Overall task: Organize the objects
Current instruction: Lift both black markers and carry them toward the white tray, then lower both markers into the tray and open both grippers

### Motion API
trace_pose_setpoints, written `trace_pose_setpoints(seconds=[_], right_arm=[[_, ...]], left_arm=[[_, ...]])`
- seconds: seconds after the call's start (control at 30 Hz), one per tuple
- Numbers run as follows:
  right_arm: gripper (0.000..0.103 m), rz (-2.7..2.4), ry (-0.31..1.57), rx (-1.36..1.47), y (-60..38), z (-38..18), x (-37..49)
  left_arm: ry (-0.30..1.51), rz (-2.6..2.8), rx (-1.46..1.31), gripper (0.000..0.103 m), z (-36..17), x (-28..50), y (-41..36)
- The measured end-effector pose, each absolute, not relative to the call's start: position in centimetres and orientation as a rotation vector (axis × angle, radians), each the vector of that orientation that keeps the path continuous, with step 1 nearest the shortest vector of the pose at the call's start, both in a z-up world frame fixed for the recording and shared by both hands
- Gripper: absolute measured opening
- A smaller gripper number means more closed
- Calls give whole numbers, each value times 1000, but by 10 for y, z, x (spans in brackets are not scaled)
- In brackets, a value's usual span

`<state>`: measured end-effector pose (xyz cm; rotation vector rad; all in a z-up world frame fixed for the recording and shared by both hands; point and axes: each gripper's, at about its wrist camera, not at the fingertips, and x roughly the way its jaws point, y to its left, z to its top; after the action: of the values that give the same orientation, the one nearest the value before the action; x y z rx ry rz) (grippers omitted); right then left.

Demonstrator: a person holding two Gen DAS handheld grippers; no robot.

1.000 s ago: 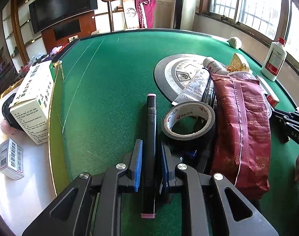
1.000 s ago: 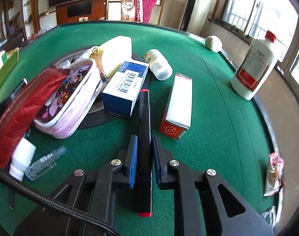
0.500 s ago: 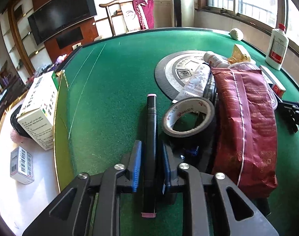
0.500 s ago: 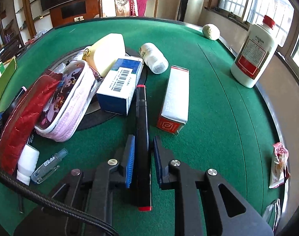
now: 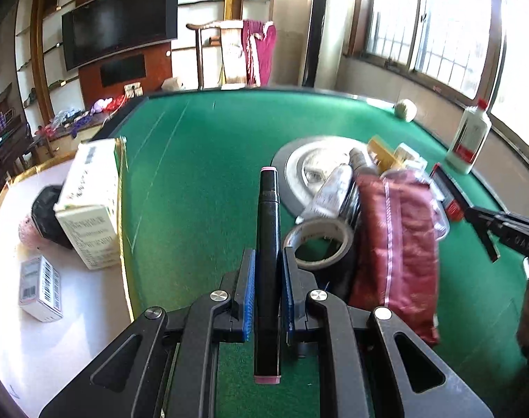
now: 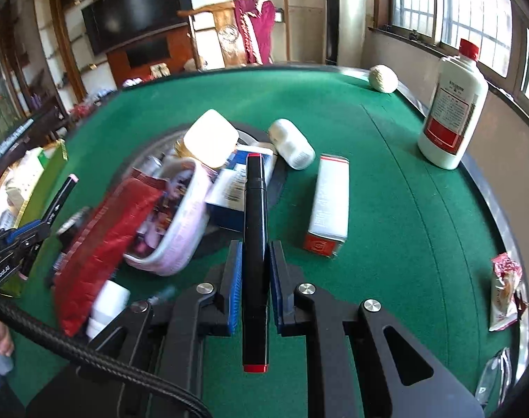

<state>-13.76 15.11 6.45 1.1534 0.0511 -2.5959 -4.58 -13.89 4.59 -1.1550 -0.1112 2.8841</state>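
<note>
My left gripper (image 5: 268,261) is shut on a black marker with pink ends (image 5: 268,230), held lengthwise above the green felt table (image 5: 202,160). My right gripper (image 6: 255,254) is shut on a black marker with red ends (image 6: 254,230), also lifted off the felt. In the right wrist view the left gripper (image 6: 47,224) and its pink-tipped marker (image 6: 61,196) show at the left edge. The right gripper shows at the right edge of the left wrist view (image 5: 490,230). A pile lies between them: a dark red pouch (image 5: 396,244), a tape roll (image 5: 320,240), a pink pencil case (image 6: 181,223).
A white bottle with a red cap (image 6: 450,111) stands at the far right. A red and white box (image 6: 329,205), a blue box (image 6: 233,188), a white pill bottle (image 6: 292,144) lie on the felt. A green and white carton (image 5: 90,205) leans at the left edge. Snack packets (image 6: 506,292) lie near the right rim.
Both grippers rose with their markers and tilted up, so more of the room shows. The left gripper has come into the right wrist view.
</note>
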Motion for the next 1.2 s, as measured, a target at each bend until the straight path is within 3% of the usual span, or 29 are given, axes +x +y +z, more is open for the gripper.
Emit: trace_pose_setpoints(seconds=[0.57, 1.2], right_arm=[[12, -2388, -62, 998, 88, 84, -97], [13, -1955, 107, 1045, -108, 80, -57]], left_arm=[[-441, 3044, -984, 12, 84, -29, -232], [-937, 3175, -1100, 12, 56, -10, -360]])
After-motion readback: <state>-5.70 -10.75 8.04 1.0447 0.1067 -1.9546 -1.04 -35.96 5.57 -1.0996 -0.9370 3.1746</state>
